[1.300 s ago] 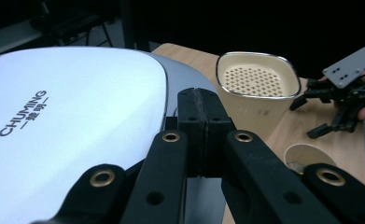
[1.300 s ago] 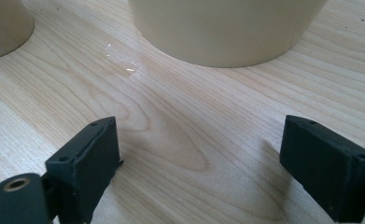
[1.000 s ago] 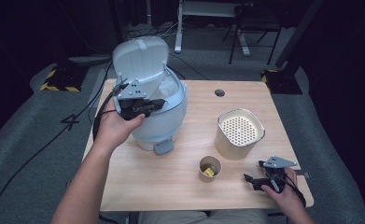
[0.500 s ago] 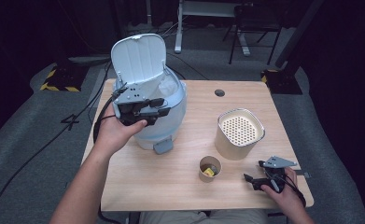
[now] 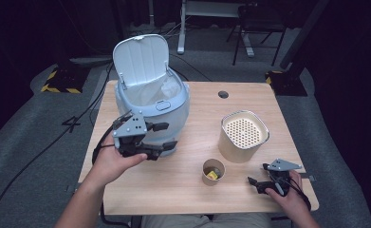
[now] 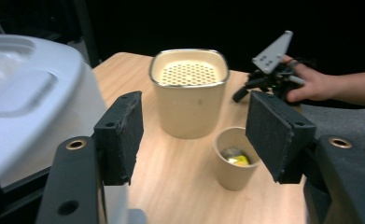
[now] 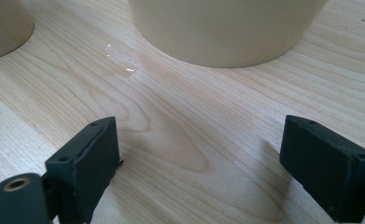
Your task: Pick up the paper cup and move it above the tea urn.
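The left gripper hangs just in front of the pale blue bin, jaws apart and empty, having just been opening. The bin stands at the table's back left, lid up. Ahead of the jaws are a small paper cup, holding what may be a yellow scrap, and a cream canister. The right gripper rests open near the front right edge. A second ago the left gripper was up at the bin's rim.

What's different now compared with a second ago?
The left gripper has let go of the bin's lid, its jaws just opening with nothing between them, and has drawn back toward the person. The lid now stands fully open. The right gripper, paper cup and beige canister stayed put.
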`<state>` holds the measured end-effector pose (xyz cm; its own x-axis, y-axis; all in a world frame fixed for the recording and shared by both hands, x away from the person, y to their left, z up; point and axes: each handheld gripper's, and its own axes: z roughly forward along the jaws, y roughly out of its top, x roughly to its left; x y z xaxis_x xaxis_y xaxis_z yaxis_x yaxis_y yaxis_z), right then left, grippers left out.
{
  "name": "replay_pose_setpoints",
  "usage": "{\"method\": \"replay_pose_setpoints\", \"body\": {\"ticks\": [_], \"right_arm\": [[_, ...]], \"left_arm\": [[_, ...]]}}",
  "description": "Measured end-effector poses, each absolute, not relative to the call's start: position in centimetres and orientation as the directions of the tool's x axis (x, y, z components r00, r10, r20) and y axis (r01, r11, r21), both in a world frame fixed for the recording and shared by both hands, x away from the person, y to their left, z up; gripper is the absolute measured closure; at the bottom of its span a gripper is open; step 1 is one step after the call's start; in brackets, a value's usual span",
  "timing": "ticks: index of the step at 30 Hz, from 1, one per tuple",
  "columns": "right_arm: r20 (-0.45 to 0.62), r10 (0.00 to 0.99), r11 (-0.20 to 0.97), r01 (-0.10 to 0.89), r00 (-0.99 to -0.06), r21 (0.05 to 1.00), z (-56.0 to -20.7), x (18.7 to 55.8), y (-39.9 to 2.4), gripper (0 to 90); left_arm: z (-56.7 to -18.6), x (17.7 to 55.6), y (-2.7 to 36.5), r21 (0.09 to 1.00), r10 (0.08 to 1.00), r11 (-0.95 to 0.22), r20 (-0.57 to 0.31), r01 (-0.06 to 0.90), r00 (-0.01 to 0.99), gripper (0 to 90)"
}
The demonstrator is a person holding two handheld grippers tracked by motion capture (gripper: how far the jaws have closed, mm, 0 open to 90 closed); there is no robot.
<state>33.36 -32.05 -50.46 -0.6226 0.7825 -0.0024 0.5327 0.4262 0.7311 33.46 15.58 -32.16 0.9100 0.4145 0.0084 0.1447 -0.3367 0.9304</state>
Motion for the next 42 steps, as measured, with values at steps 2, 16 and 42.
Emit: {"method": "replay_pose_setpoints", "body": {"ticks": [2, 16, 42], "right_arm": [[-0.003, 0.782, 0.426, 0.532, -0.623, 0.731, -50.5, 33.4, -32.0, 12.1], [-0.009, 0.776, 0.439, 0.530, -0.631, 0.725, -50.2, 33.4, -31.7, 18.7], [-0.024, 0.652, 0.520, 0.424, -0.758, 0.742, -46.1, 30.9, -27.6, 16.8]], "left_arm": [[-32.4, 33.2, 15.6, 0.931, 0.410, -0.335, 0.008, 0.142, 0.912, 37.1], [-40.7, 31.9, 16.5, 0.891, 0.472, -0.357, -0.089, 0.282, 0.877, 33.4], [-49.9, 34.0, 16.5, 0.671, 0.601, -0.583, -0.024, 0.458, 0.799, 25.8]]}}
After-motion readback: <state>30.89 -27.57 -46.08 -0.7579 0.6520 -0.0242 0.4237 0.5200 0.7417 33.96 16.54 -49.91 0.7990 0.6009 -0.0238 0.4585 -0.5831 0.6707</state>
